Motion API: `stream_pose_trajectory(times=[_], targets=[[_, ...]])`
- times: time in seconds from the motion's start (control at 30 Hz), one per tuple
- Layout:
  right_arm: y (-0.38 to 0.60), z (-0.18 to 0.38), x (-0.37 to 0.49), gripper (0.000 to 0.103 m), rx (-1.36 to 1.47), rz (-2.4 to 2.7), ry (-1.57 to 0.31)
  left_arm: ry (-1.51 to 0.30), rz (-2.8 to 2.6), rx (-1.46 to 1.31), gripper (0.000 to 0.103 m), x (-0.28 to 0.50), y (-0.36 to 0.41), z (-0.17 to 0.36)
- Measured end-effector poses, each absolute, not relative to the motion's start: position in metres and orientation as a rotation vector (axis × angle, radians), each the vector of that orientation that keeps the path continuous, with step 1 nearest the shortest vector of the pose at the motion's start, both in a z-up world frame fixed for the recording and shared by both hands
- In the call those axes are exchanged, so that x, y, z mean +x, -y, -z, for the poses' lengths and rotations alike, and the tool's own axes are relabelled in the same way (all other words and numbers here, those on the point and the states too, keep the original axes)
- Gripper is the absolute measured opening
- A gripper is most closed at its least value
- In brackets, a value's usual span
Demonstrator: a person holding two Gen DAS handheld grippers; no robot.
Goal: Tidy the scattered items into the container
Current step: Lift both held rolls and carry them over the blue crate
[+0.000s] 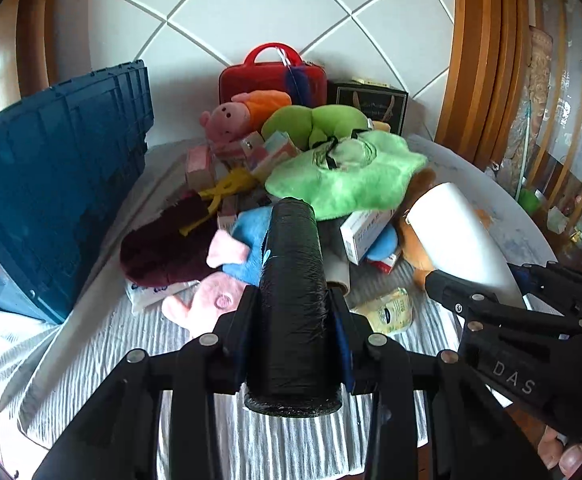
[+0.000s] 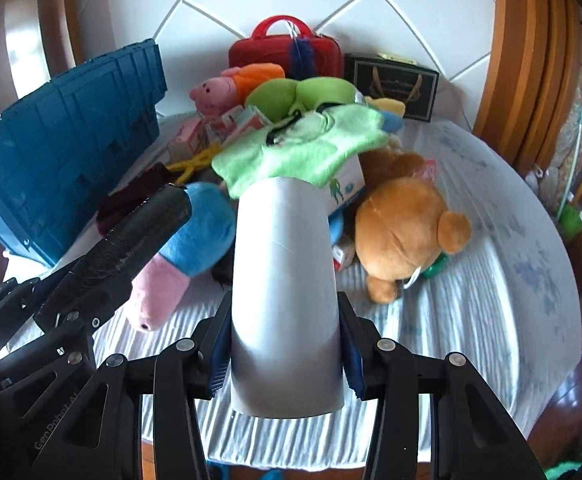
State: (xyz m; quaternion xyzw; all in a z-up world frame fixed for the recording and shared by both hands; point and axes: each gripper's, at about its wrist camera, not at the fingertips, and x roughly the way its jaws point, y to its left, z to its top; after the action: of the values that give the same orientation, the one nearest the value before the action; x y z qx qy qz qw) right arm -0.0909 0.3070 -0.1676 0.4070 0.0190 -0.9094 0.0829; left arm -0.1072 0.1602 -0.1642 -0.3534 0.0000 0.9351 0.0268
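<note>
My left gripper [image 1: 293,320] is shut on a black roll of plastic bags [image 1: 293,280], held above the table and pointing away from me. The same black roll [image 2: 147,224] and left gripper [image 2: 79,304] show at the left of the right wrist view. My right gripper [image 2: 285,344] is shut on a white tube [image 2: 285,280], seen at the right in the left wrist view as the white tube [image 1: 459,232]. The blue crate [image 1: 51,184] stands at the table's left. A heap of plush toys, small boxes and a green cloth [image 1: 343,172] lies in the middle.
A brown teddy bear [image 2: 403,228] and a blue-and-pink plush [image 2: 187,248] lie on the striped white cloth [image 2: 471,300]. At the back stand a red case [image 1: 275,76] and a black box [image 1: 371,104]. Wooden chair backs [image 1: 487,60] curve at the right.
</note>
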Motion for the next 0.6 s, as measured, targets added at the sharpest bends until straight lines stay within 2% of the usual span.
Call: stream_pose_trajectory(times=[0.33, 0.6], targets=[[-0.241, 0.08, -0.102, 0.045, 0.933, 2.72, -0.128, 0.015, -3.069, -0.85, 0.034, -0.101, -0.095, 0.086], [-0.125, 0.01, -0.119, 0.045, 0.699, 2.703, -0.167, -0.006, -3.218, -0.603, 0.034, -0.108, 0.023, 0.016]])
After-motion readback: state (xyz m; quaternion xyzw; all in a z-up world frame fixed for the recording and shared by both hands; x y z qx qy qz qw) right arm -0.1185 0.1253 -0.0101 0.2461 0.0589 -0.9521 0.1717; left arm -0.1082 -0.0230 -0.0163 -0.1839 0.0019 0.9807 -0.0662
